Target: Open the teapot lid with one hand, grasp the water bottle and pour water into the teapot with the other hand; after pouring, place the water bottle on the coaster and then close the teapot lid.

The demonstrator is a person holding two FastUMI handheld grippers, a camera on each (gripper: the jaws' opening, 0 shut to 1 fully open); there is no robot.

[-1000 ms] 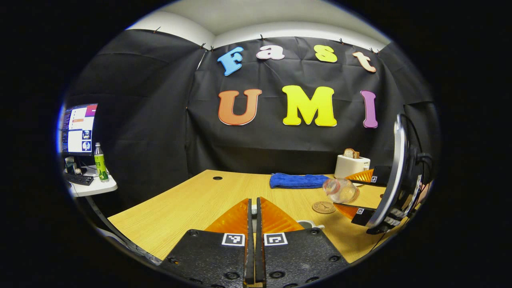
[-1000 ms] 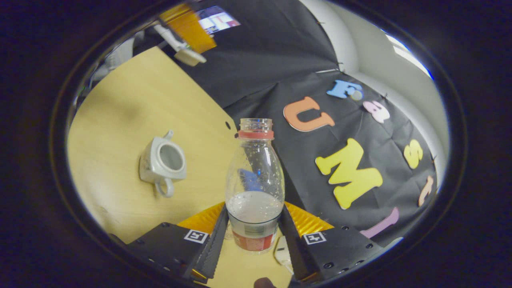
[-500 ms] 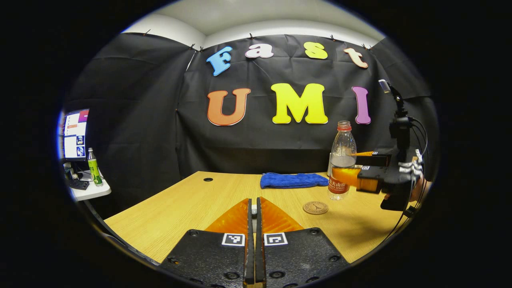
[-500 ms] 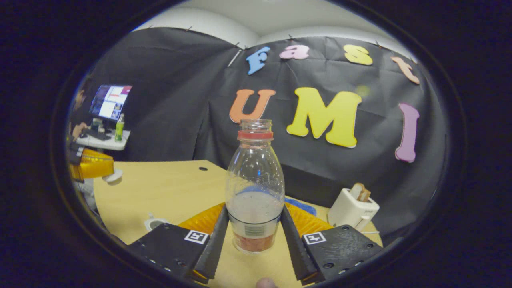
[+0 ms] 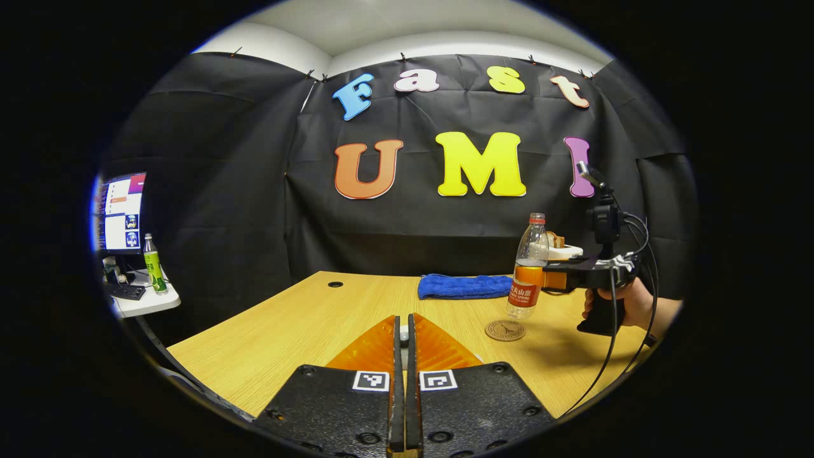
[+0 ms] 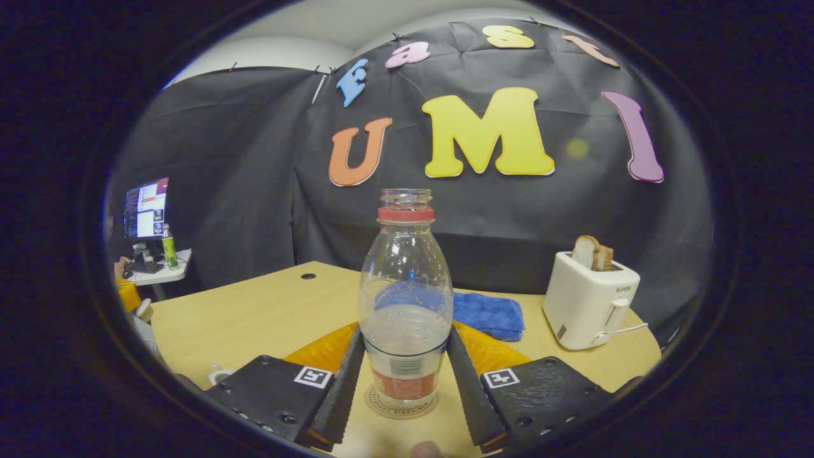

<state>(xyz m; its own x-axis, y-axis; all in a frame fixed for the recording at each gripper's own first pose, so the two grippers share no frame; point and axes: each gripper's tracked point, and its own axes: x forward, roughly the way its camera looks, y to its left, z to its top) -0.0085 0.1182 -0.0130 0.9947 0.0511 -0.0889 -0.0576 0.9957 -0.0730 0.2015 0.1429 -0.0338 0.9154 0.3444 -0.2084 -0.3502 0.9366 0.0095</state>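
The right gripper [image 6: 404,375] clamps the upright bottle [image 6: 405,299] over the coaster [image 5: 505,330], towel [image 6: 487,314] and toaster [image 6: 588,299] behind; the left gripper [image 5: 400,337] pinches a small knob.

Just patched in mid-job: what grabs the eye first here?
The open water bottle, upright and part full, clamped in the right gripper just above the round coaster. Behind it a blue cloth lies on the wooden table, with a white toaster at its right.
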